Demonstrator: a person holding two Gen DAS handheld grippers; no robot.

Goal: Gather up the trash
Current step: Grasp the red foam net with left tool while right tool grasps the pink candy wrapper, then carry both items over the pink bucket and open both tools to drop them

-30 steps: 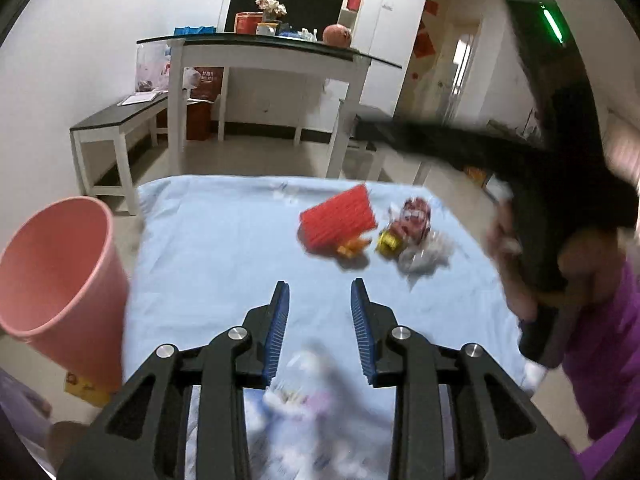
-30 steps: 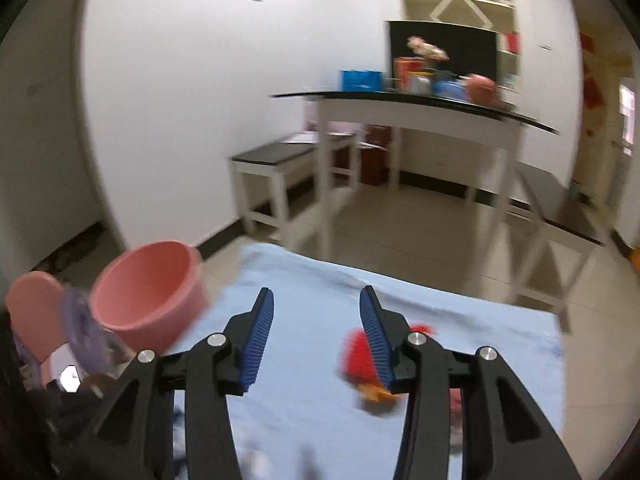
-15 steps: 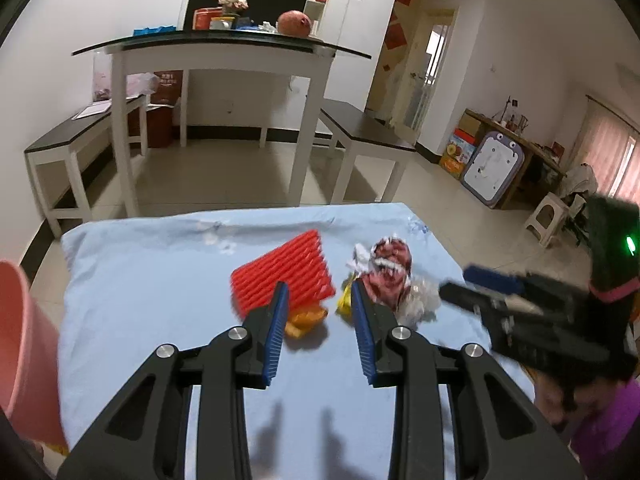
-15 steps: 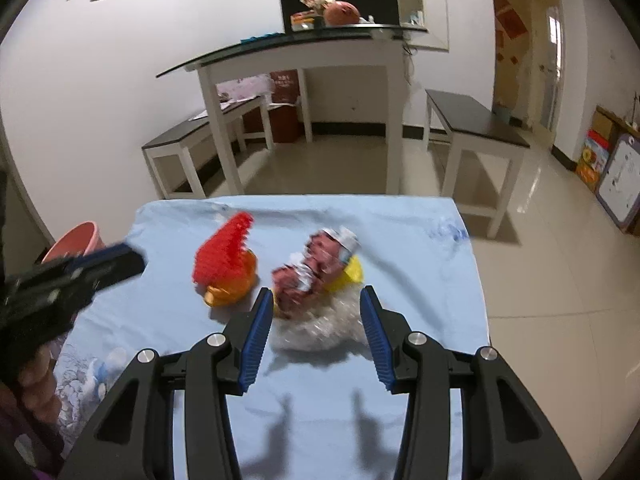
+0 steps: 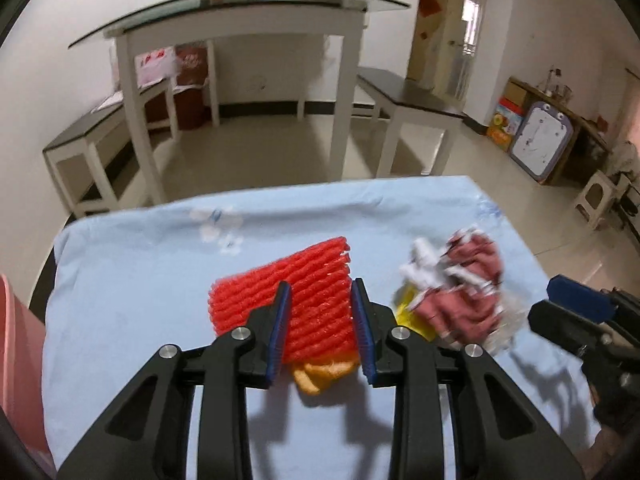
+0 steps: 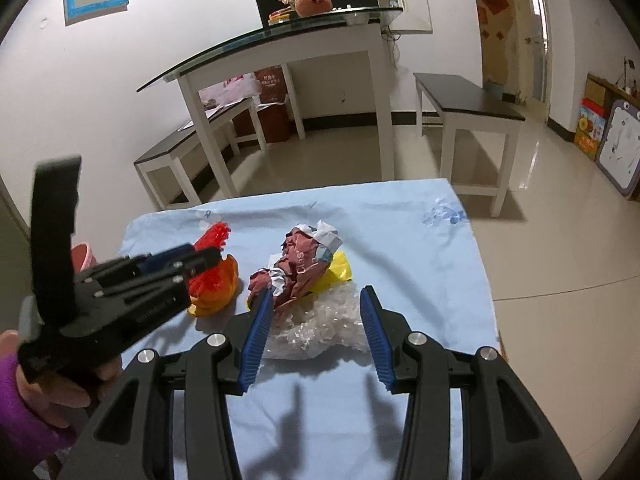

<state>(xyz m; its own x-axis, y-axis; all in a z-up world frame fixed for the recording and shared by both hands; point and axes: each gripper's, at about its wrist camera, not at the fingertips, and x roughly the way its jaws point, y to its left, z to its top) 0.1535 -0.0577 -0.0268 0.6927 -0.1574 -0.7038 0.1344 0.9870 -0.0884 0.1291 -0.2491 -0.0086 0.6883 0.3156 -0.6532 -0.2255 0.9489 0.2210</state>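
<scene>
My left tool (image 5: 319,330) gapes apart around the ribbed red foam net (image 5: 300,300); my right tool (image 6: 316,332), apart, frames crinkled clear plastic (image 6: 320,326).

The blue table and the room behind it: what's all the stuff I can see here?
Foam net: 1, red, on the cloth, between the left fingers.
Peel: 1, orange, under the net.
Wrapper: 1, maroon, crumpled, mid-table.
Yellow scrap: 1, beneath the wrapper.
Clear plastic: 1, between the right fingers.
Cloth: 1, light blue, covering the table.
Bin: 1, pink, left of the table.
Benches: 2, white with dark tops, behind.
Left gripper: 1, black, open.
Right gripper: 1, black, open.
</scene>
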